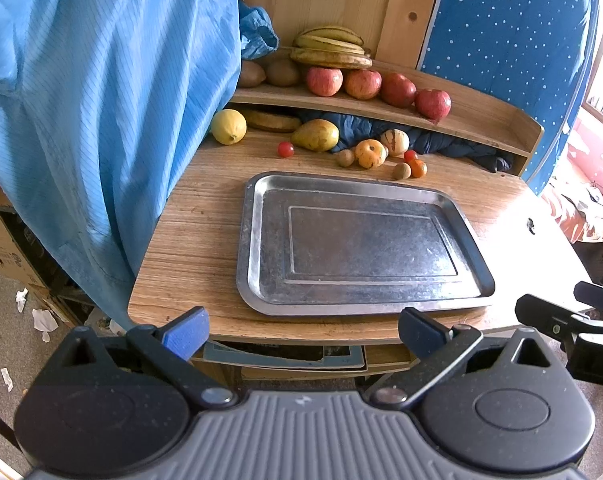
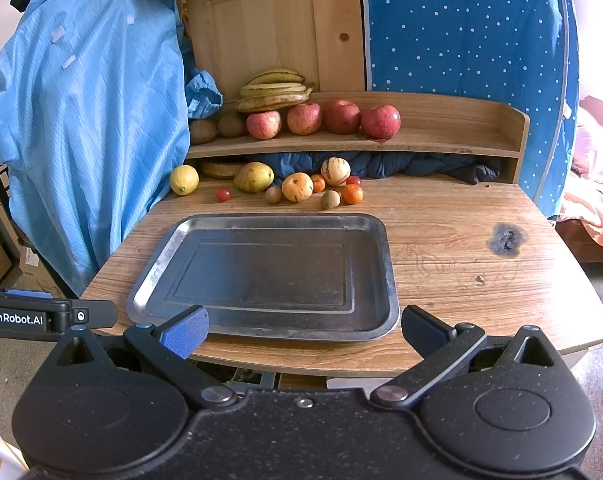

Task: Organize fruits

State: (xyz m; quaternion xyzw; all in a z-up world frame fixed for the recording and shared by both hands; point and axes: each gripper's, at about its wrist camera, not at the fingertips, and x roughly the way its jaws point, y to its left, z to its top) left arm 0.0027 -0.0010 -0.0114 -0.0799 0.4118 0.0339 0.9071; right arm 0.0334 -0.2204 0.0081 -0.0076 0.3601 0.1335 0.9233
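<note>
Two grippers, left [image 1: 303,334] and right [image 2: 303,330], low in each frame, both spread wide, pinching nothing. Bare tray [image 2: 385,264] mid-frame on the table [image 2: 461,272]. Small fruits [image 2: 297,187] loose just above the tray. Four apples [image 2: 343,117] and bananas [image 2: 275,90] higher up on the shelf [image 2: 453,136].
</note>
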